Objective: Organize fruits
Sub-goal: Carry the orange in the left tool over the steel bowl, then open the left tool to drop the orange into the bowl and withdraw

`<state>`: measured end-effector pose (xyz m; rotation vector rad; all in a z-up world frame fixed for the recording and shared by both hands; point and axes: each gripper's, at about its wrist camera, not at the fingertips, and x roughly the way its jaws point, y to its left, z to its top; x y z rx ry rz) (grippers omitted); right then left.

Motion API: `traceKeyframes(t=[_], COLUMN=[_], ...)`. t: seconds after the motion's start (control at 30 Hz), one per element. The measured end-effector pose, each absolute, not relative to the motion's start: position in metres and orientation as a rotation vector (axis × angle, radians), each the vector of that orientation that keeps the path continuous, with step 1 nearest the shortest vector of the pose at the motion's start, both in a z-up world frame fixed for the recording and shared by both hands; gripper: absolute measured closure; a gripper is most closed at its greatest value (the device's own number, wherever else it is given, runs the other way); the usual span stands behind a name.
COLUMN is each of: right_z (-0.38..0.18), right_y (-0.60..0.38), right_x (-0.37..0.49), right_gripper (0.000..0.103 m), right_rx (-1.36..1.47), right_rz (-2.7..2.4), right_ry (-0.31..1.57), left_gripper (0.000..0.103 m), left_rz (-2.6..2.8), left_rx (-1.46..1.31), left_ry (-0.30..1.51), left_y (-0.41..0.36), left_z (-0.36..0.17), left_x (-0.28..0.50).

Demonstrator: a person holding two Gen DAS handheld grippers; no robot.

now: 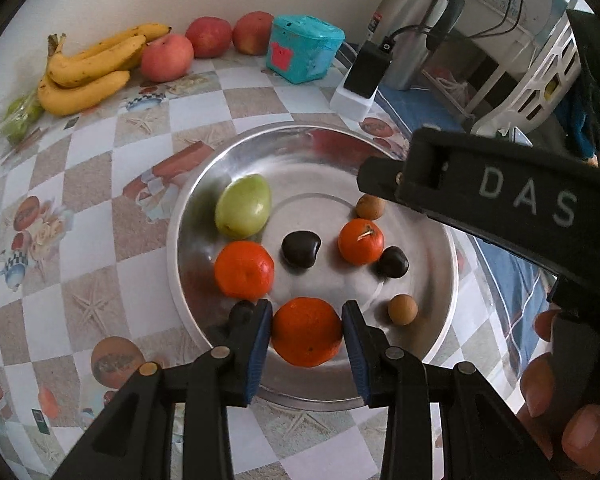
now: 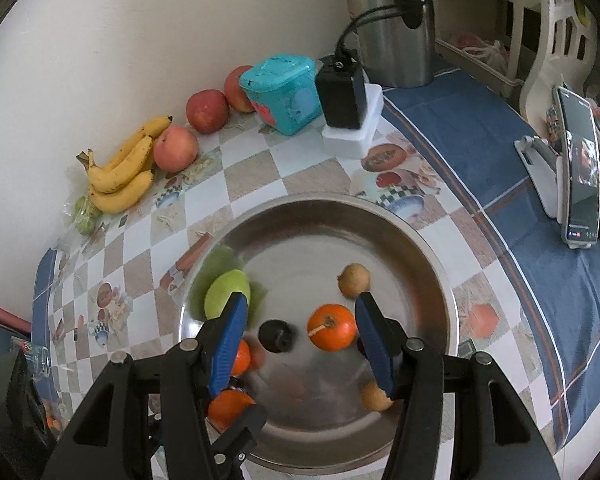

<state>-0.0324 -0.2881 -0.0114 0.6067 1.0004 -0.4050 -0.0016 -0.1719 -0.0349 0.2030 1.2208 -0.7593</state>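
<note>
A steel plate (image 1: pixel 180 272) holds a green fruit (image 1: pixel 244 208), tangerines (image 1: pixel 244 270), two dark nuts (image 1: pixel 300 250) and two small brown fruits (image 1: pixel 402 309). My left gripper (image 1: pixel 306 306) stands over the plate's near side, both blue pads touching one tangerine (image 1: pixel 306 332). My right gripper (image 2: pixel 302 298) hovers open above the plate (image 2: pixel 440 280); a stemmed tangerine (image 2: pixel 332 328) lies below, between its fingers and untouched. The right gripper's black body crosses the right of the left wrist view, with a hand on it.
Bananas (image 1: pixel 84 68), three apples (image 1: pixel 167 58) and bagged green fruits (image 1: pixel 18 120) line the wall. A teal box (image 1: pixel 304 48), a black adapter (image 1: pixel 368 68) on a white block and a steel flask (image 1: pixel 412 28) stand behind the plate. A phone on a stand (image 2: pixel 580 168) is at the right.
</note>
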Motion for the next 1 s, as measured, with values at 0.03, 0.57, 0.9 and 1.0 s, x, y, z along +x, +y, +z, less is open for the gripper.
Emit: traceKeyframes(t=[0.03,0.57,0.9,1.0], right_z=[-0.012,-0.027,-0.033,-0.033], right_y=[-0.287,-0.275,-0.253,-0.241], right_x=[-0.033,-0.058,-0.063,-0.062], right_gripper=[0.045,0.045,0.04,0.034], right_rx=[0.605,0.592,0.55,0.534], right_rz=[-0.405,-0.401,-0.35,-0.316], right_ry=[1.002,1.037,1.069,1.075], left_gripper=[0.057,0.025,0.0,0.0], left_rz=[-0.756,-0.582,-0.29,-0.216], left_rx=[0.201,0.147,0.147,0.174], left_ry=[1.221,1.179,1.081,1.061], left_y=[-0.171,-0.122,-0.063,-0.048], left_z=[-0.035,-0.026,-0.015,-0.014], left_x=[-0.003,0.002,0.025,0.029])
